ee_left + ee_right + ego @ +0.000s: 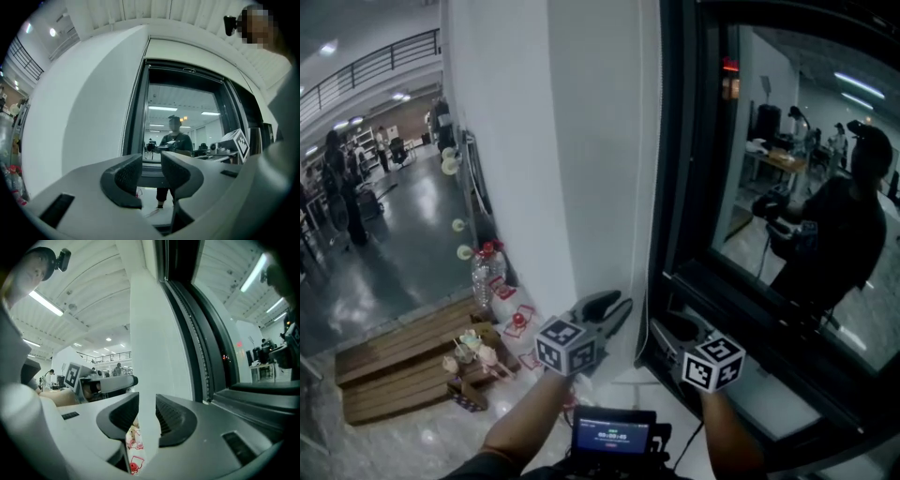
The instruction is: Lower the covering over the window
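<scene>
A tall dark-framed window [797, 187] stands right of a white pillar [534, 141]; its glass mirrors the person holding the grippers. No covering shows over the glass. A thin bead cord [127, 122] hangs along the frame's left side, seen also in the right gripper view as the bead cord [194, 341]. My left gripper [614, 305] is low in front of the pillar's edge, open, with nothing between its jaws [151, 164]. My right gripper [677, 325] is beside it near the sill, open [146, 411]; only the pillar's edge shows behind its gap.
A wooden pallet step [394, 361] lies on the floor at the left, with cups and small items on it. Plastic bottles [483, 272] and red-and-white cards [517, 323] sit at the pillar's foot. A small screen [612, 433] hangs below me. People stand in the hall [342, 187].
</scene>
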